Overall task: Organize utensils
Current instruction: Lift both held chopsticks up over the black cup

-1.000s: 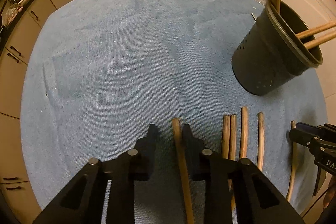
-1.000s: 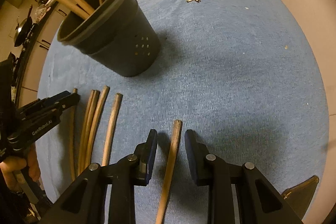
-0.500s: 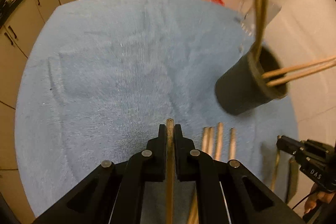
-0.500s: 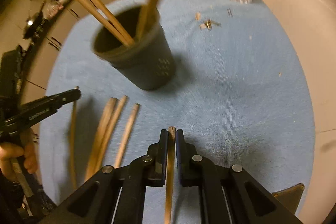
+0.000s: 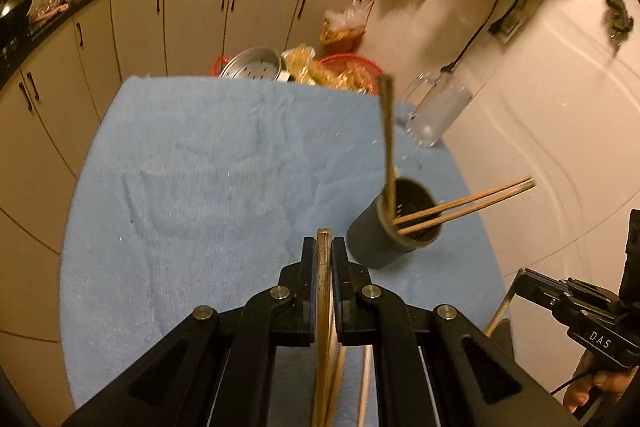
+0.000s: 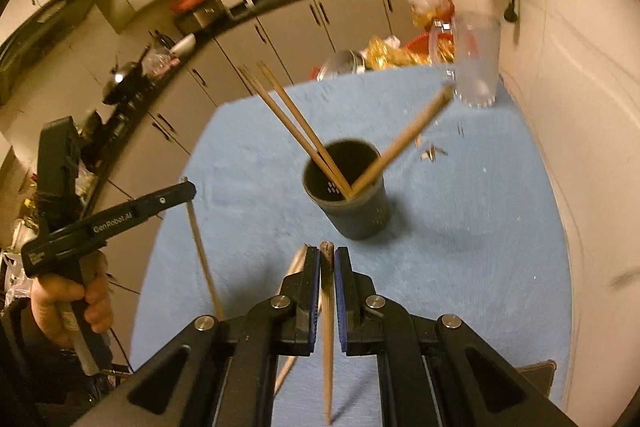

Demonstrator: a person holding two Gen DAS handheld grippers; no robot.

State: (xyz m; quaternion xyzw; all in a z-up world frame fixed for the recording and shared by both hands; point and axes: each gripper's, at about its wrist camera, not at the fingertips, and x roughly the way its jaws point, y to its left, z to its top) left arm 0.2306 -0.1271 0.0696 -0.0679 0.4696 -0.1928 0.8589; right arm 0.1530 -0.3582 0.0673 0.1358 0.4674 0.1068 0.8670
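Both hand-held grippers, left and right, are clenched on one chopstick each, lifted near the black holder w/ sticks already leaning inside, so a hasty drop could hit them & tip it.

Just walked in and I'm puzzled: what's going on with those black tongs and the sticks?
A person holds a claw in each hand, tidying chopsticks on a blue cloth. The left claw and right claw are each clamped on one chopstick, both lifted off the cloth. The dark holder already has a few chopsticks in it; more lie loose.
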